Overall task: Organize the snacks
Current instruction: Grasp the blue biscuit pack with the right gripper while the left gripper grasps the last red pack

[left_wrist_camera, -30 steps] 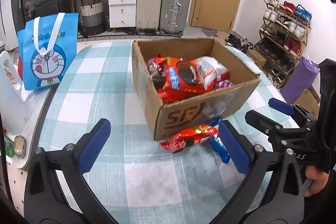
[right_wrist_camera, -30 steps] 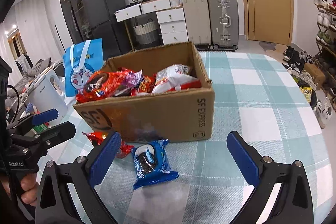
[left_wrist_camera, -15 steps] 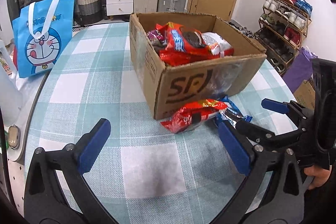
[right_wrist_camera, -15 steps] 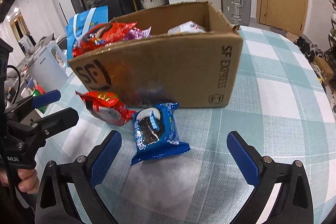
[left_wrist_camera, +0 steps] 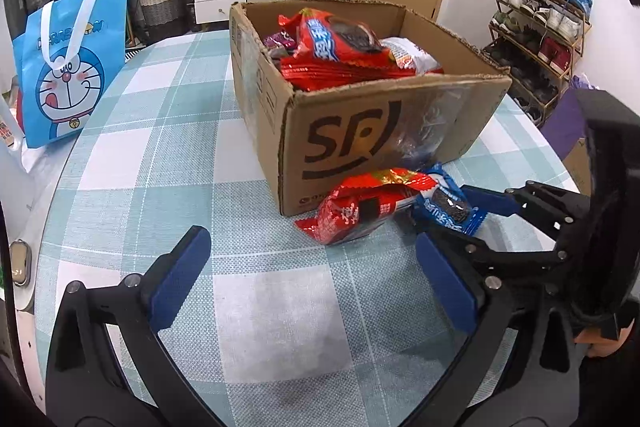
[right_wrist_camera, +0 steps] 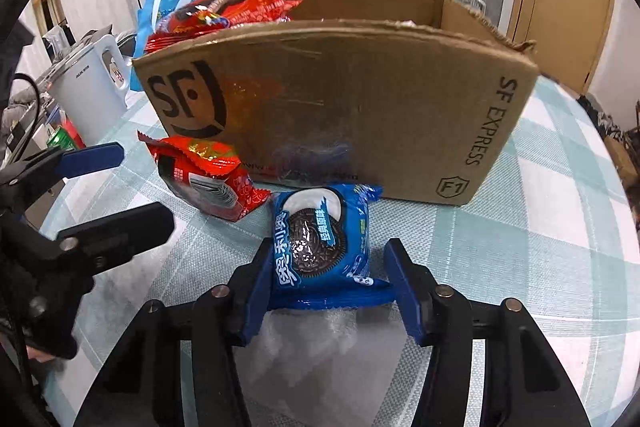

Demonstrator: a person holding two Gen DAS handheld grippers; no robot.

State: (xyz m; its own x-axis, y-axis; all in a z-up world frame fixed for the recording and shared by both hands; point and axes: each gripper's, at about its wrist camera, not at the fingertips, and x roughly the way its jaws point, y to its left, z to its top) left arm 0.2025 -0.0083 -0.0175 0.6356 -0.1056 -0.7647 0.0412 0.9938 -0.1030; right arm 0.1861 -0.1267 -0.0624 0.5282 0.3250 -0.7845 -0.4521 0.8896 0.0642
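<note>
In the right wrist view, the right gripper [right_wrist_camera: 326,291] sits low in the middle of the frame with its blue fingers [right_wrist_camera: 260,287] on either side of the blue cookie packet [right_wrist_camera: 320,243]. The left one touches the packet's edge; whether the right one presses it cannot be told, so the grasp is unclear. The packet lies on the checked bench [right_wrist_camera: 540,247], just in front of the cardboard box [right_wrist_camera: 360,107] that fills the centre. To its left, the red snack packet [right_wrist_camera: 208,175] lies on the bench, touching the box wall.

In the left wrist view, the left gripper [left_wrist_camera: 312,275] occupies the lower frame, fingers spread wide and released, holding nothing. The box, at centre top, is heaped with red and white snack bags [left_wrist_camera: 340,47]. A blue cartoon bag [left_wrist_camera: 68,67] stands at the upper left.
</note>
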